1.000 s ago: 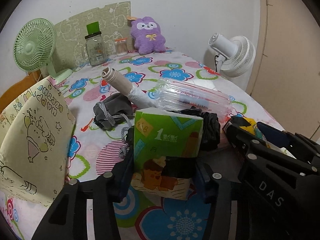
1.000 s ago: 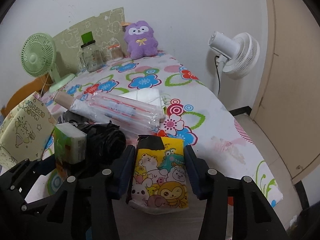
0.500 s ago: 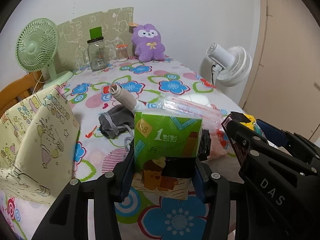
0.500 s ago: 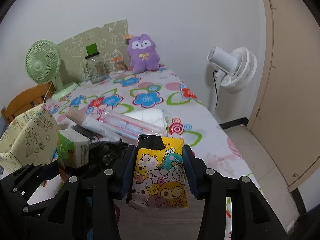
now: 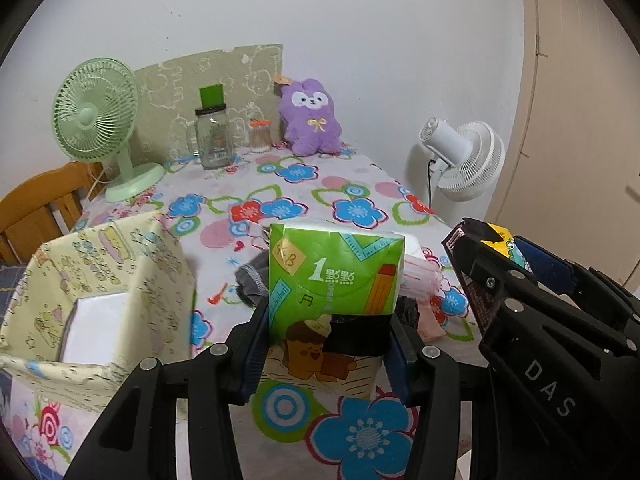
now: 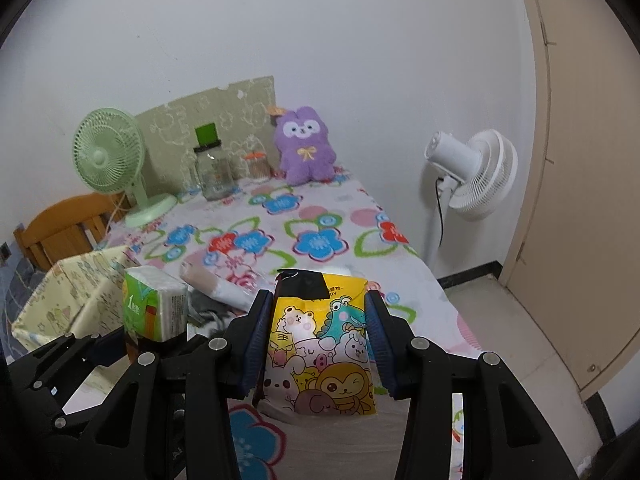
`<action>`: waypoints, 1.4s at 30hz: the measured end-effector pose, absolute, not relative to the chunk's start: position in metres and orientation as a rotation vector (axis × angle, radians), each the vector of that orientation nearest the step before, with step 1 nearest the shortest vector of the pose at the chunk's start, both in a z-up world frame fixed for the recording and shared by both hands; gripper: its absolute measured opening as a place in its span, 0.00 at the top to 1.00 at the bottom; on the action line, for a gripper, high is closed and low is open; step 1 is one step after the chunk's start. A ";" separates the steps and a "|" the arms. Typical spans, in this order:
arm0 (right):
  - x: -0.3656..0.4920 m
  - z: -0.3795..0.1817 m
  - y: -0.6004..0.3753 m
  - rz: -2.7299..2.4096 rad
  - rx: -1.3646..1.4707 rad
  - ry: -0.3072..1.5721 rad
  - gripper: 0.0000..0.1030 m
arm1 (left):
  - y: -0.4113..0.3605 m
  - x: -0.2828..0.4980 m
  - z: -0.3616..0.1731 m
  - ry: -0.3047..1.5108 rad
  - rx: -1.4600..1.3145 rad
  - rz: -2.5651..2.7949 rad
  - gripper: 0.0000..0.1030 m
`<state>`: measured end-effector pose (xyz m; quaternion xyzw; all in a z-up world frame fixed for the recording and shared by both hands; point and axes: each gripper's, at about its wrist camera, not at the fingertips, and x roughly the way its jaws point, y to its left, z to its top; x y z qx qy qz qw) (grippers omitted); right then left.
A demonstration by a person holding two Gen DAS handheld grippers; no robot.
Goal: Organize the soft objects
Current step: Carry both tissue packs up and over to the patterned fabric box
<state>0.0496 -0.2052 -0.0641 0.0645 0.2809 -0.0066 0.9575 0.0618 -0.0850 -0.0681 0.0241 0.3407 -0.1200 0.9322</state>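
**Two tissue packs held above the flowered table, fabric bin open at the left**

The left gripper [image 5: 326, 344] is clenched on a green tissue pack [image 5: 334, 276], its blue pads pressed against the pack's lower sides; the pack stands upright, clear of the table [image 5: 360, 436]. The right gripper [image 6: 316, 344] grasps a yellow cartoon-animal tissue pack [image 6: 322, 344] the same way, upright and off the surface. In the left wrist view the right gripper sits just beside the green pack on its right, so the two loads hang close together with little room between them.

Just left of the green pack stands a pale yellow fabric bin [image 5: 156, 280], its mouth open upward and a white thing lying on its floor. Its near rim sags; its right wall is near the left gripper's finger.

Behind the held packs lies a small clutter: a grey drawstring pouch [image 5: 250, 280], something black [image 5: 408, 308], a clear plastic sleeve with red stripes [image 5: 420, 276], and a rolled beige-capped thing [image 6: 208, 280], partly hidden.

Beyond that the flowered cloth runs bare to the far edge, where a green desk fan [image 5: 96, 120], a glass jar with a green lid [image 5: 212, 140], a small orange-capped jar [image 5: 259, 136] and a purple plush toy [image 5: 310, 120] line the white wall. The table's right edge drops to a tiled floor, with a white standing fan [image 6: 476, 176] and a beige door [image 6: 592, 200] alongside. A wooden chair [image 6: 64, 224] sits at the far left.
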 end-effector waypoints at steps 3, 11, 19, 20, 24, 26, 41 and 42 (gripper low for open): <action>0.047 -0.054 -0.198 0.001 0.126 0.555 0.52 | -0.076 0.059 -0.060 0.689 0.039 -0.232 0.50; 0.046 -0.028 -0.175 0.038 0.110 0.523 0.52 | -0.055 0.054 -0.036 0.655 0.046 -0.170 0.50; 0.048 -0.006 -0.140 0.110 0.080 0.499 0.51 | -0.025 0.053 -0.019 0.633 0.023 -0.127 0.50; 0.049 -0.004 -0.134 0.121 0.076 0.498 0.51 | -0.021 0.054 -0.017 0.634 0.021 -0.121 0.50; 0.055 0.001 -0.118 0.157 0.075 0.504 0.51 | -0.005 0.056 -0.013 0.630 0.015 -0.090 0.50; 0.059 0.002 -0.110 0.172 0.072 0.508 0.51 | 0.004 0.059 -0.012 0.635 0.012 -0.077 0.50; 0.090 -0.004 -0.046 0.263 0.050 0.548 0.51 | 0.060 0.081 -0.019 0.659 0.006 0.004 0.50; 0.093 -0.005 -0.042 0.269 0.049 0.552 0.51 | 0.063 0.083 -0.021 0.662 0.005 0.007 0.50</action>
